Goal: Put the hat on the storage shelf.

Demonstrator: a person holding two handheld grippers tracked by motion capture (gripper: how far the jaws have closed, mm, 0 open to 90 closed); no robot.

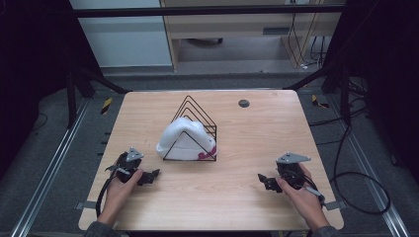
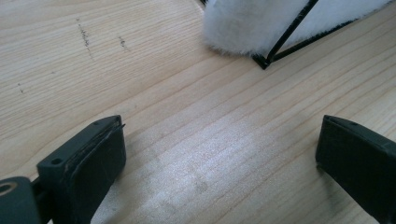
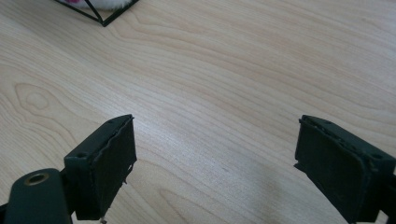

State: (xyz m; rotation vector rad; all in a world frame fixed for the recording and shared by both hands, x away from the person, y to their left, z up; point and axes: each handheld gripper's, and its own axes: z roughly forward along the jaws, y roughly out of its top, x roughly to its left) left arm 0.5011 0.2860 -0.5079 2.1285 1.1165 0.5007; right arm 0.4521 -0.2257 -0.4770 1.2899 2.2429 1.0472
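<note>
A black wire rack point(image 1: 197, 118) of triangular frames stands mid-table, and a white fluffy hat point(image 1: 184, 139) with a pink mark point(image 1: 203, 154) lies inside it, bulging out at the left. My left gripper point(image 1: 154, 176) rests on the table at the front left, open, nothing between its jaws. From the left gripper view, the hat point(image 2: 252, 23) and a rack corner point(image 2: 264, 63) lie ahead. At the front right my right gripper point(image 1: 262, 180) is open and empty too. A rack corner point(image 3: 103, 21) sits at the top left of the right gripper view.
The wooden table point(image 1: 257, 138) has a small dark round hole point(image 1: 243, 103) near its far edge. Cables point(image 1: 356, 182) trail off the right side. Bare wood lies between both grippers and the rack.
</note>
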